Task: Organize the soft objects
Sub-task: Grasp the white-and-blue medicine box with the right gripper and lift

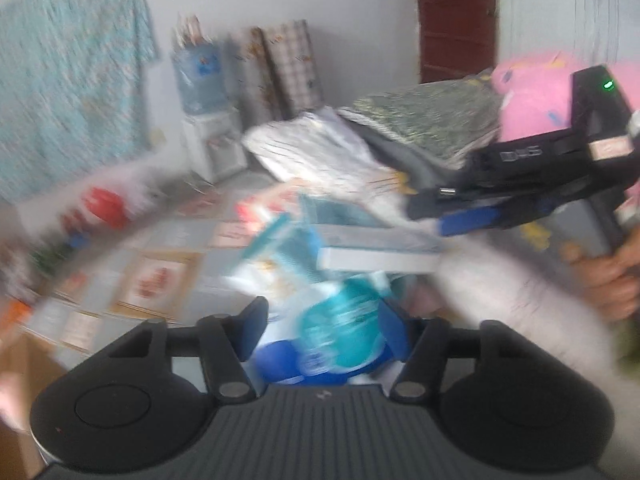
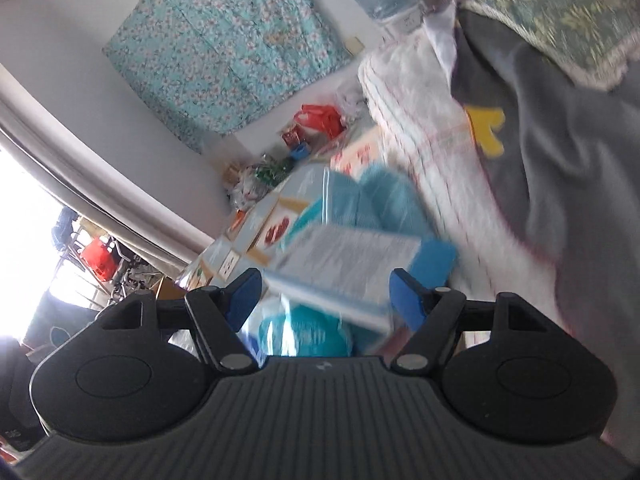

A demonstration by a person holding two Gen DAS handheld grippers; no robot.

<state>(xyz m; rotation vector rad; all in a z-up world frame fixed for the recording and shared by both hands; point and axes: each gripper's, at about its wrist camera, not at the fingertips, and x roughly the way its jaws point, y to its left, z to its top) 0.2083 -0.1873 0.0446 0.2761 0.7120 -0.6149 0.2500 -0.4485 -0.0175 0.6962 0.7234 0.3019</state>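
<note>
While both grippers tilt downward, the right gripper (image 2: 324, 292) holds a clear packet (image 2: 344, 264) between wide jaws. At six o'clock, the left gripper (image 1: 332, 328) stands half-open around teal cloth (image 1: 344, 340); contact unclear.

Right gripper (image 2: 324, 292) with blue pads either side of a pale flat packet (image 2: 344, 264), teal bundle (image 2: 384, 200) beyond, grey blanket (image 2: 560, 160) right, floral cloth (image 2: 224, 40) far left.

Black ribbed hand-held gripper (image 1: 328, 332) bodies, blue finger pads (image 2: 244, 296), silver pivot screws, green indicator light.

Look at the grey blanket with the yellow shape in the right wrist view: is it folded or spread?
Spread, loosely rumpled: the grey blanket drapes in broad creases over the bedding, with no stacked fold edges showing.
</note>
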